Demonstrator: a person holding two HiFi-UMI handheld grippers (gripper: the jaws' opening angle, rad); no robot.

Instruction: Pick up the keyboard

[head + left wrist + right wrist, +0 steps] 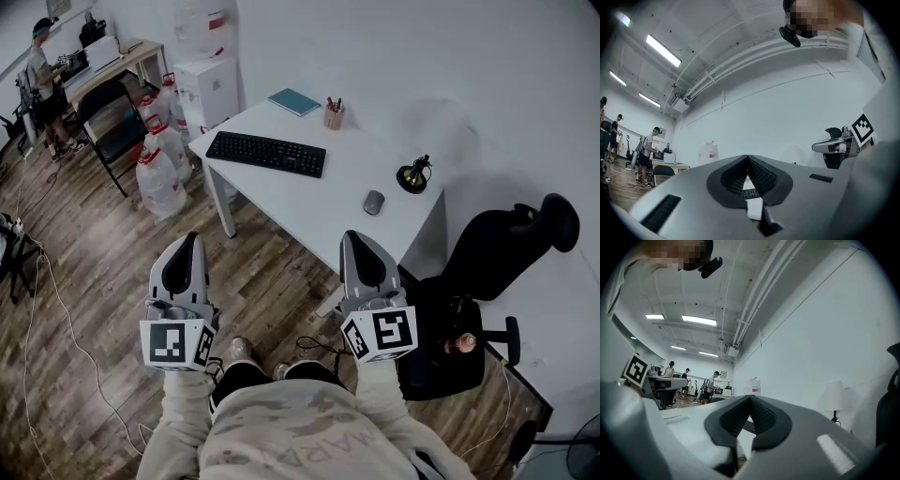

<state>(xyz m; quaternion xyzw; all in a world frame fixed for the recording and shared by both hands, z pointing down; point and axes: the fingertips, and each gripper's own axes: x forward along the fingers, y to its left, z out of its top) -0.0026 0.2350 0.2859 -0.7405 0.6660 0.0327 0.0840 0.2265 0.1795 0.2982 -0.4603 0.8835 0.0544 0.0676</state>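
A black keyboard (pixel 267 153) lies on the white table (pixel 319 202) toward its far left side in the head view. My left gripper (pixel 190 240) and right gripper (pixel 352 238) hang side by side over the wood floor, short of the table's near edge, both shut and empty. In the left gripper view a strip of the keyboard (pixel 750 192) shows through the notch below the closed tips of the left gripper (pixel 748 157). The right gripper (pixel 750 398) frames a sliver of the keyboard (pixel 749 426) the same way.
On the table sit a grey mouse (pixel 373 202), a small brass bell (pixel 413 174), a pen cup (pixel 334 115) and a teal notebook (pixel 294 101). Black office chair (pixel 469 300) at right. Water jugs (pixel 157 178) left of the table. People work at a far desk (pixel 103 66).
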